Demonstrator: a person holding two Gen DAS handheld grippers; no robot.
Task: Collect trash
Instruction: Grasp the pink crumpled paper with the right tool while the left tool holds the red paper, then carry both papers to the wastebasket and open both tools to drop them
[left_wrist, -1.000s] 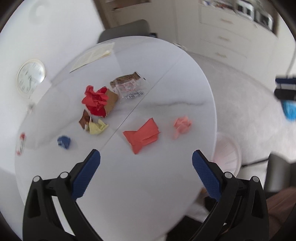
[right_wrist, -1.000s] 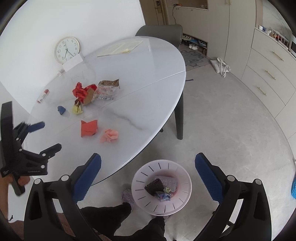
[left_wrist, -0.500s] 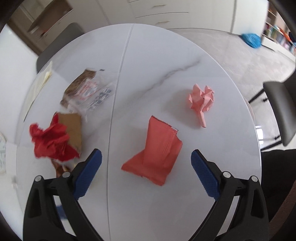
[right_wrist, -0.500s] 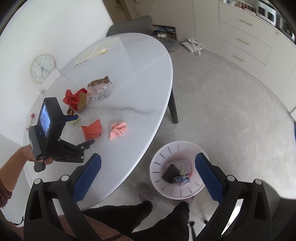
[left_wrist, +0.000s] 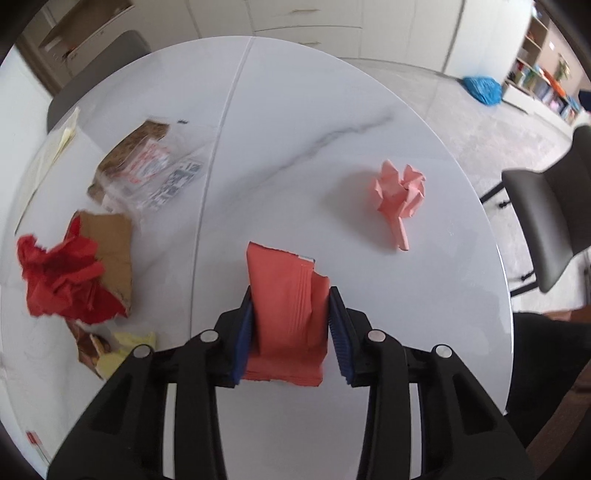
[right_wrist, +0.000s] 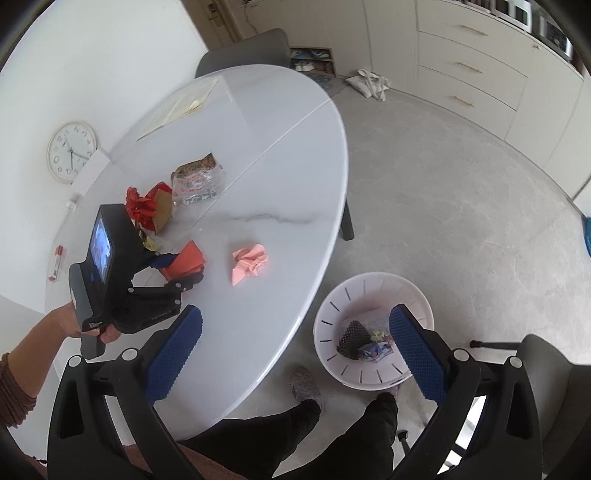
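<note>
A pickup is in hand: the left gripper (left_wrist: 290, 325) is set down over the orange-red folded wrapper (left_wrist: 286, 295) on the white marble table (left_wrist: 332, 110), and its jaws are closing, with the wrapper between the blue pads (left_wrist: 245, 328) and already buckled upward by their pressure. The wrapper lies on the near part of the table, right of the seam. The right gripper (right_wrist: 291, 347) is held released, with nothing between its jaws, above the near table edge and the white bin (right_wrist: 332, 314) on the floor, where some trash is already lying.

Left on the table are the pink crumpled paper (left_wrist: 400, 194) to the right, the red crumpled paper (left_wrist: 59, 273) on a brown cardboard scrap (left_wrist: 110, 243) to the left, a clear printed snack bag (left_wrist: 147, 173) farther off, and a yellow scrap (left_wrist: 127, 349) at the near left.

The next move is judged to call for a firm squeeze, a straight lift clear of the table, and a carry right to the bin; a slip of the thin wrapper from the pads is the risk.

Against the frame of a second ago, the left jaws have been brought from wide apart to the wrapper's sides, and the gripper has been lowered close over the table
</note>
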